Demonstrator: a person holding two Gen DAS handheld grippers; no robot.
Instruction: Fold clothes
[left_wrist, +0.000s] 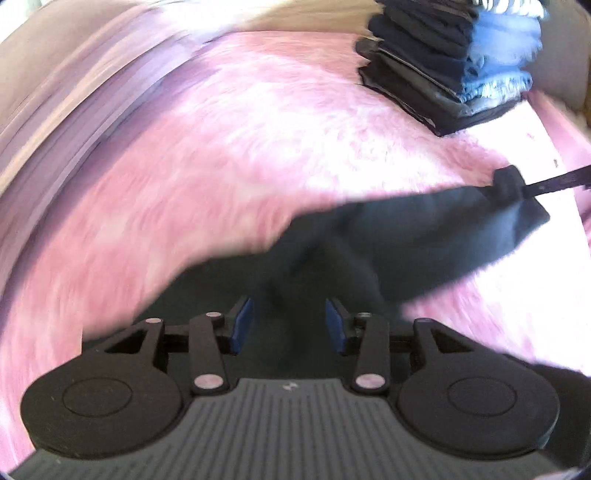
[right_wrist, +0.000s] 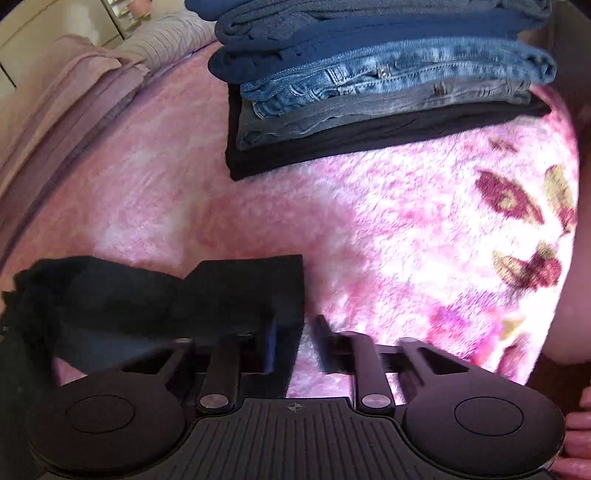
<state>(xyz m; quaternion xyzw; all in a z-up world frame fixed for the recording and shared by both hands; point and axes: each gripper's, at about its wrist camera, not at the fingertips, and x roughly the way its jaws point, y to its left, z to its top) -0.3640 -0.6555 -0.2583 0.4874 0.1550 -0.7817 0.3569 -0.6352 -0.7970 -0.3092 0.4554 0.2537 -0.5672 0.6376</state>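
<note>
A: Where's the garment?

B: A dark garment (left_wrist: 388, 240) stretches across the pink fleece blanket (left_wrist: 221, 147), from bottom centre of the left wrist view toward the right edge. There the right gripper (left_wrist: 508, 181) seems to pinch its far corner, though blur makes that unsure.

A: And from the right gripper's own camera?

B: The cloth (right_wrist: 236, 295) fills the lower left and overlaps the left finger. The jaws of the right gripper (right_wrist: 295, 343) stand apart with blanket showing between them, so I cannot tell whether it grips the fabric.

A: The left gripper?

B: The left gripper (left_wrist: 290, 325) has its jaws wide, cloth lying between the blue pads (left_wrist: 242, 325), not clamped.

A: Which step?

B: Handling one piece near a stack of folded clothes (right_wrist: 369, 92) in the upper frame, jeans among them. It could be spreading or mid-fold; either way both ends need firm holds and an even edge.
</note>
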